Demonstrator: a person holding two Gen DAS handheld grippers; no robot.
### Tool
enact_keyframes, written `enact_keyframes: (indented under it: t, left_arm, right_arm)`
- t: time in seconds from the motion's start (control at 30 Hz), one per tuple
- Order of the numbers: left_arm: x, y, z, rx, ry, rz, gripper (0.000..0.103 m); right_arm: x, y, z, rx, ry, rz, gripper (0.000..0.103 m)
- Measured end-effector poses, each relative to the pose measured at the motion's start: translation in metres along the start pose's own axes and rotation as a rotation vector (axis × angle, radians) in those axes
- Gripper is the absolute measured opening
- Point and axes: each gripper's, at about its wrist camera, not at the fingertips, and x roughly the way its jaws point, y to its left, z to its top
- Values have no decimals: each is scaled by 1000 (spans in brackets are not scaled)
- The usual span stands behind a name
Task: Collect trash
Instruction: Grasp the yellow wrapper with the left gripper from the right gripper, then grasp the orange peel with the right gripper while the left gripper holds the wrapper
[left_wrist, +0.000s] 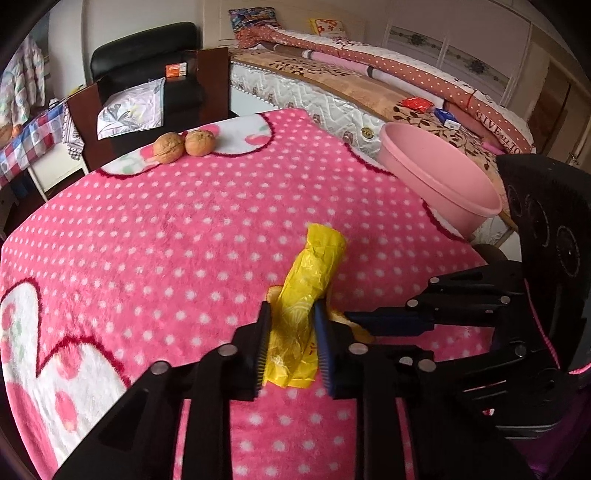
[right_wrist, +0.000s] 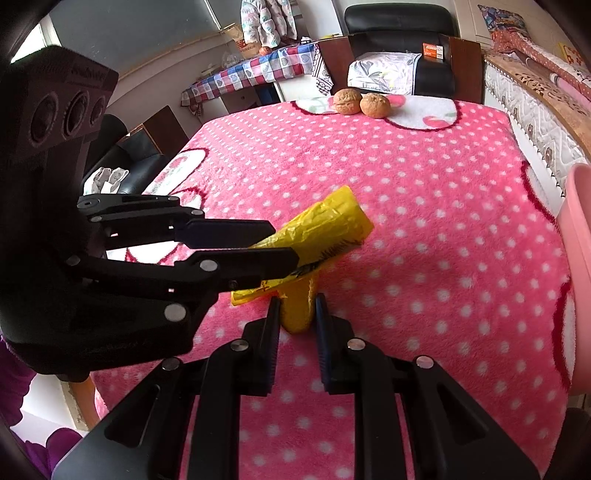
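I hold one hand-held gripper in each hand over the surface, which is covered by a pink blanket with white dots. The left hand-held gripper has its two fingers closed against the yellow plastic bag, gripping the lower part of it; the bag fills the narrow gap between the pads. The upper end of the bag sticks out beyond the fingertips and points toward the far side of the surface. In the right wrist view, the right hand-held gripper is also closed down on the same yellow plastic bag, pinching a twisted lower portion of it between its pads. The left hand-held gripper enters this view from the left, its fingers clamped over the bag just above my right fingertips. The two hand-held grippers therefore hold the bag at adjacent points, close together, near the middle of the surface. I cannot tell whether the bag touches the blanket or is slightly raised. Two walnuts rest side by side, touching, at the far edge of the surface. A pink basin stands at the right edge, next to the bed. A black chair stands beyond the walnuts.
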Motion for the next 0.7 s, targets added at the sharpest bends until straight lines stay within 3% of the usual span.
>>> enact_keyframes:
  t: [0.33,0.7]
  left_arm:
    - [-16,17,-9,-148,-35,4,14]
    - [-39,32,-31,-339,-97,104,12]
  right_arm:
    - [0,0,0,0,-1,0,19]
    - [-1,-1,-1,2,-3,1,19]
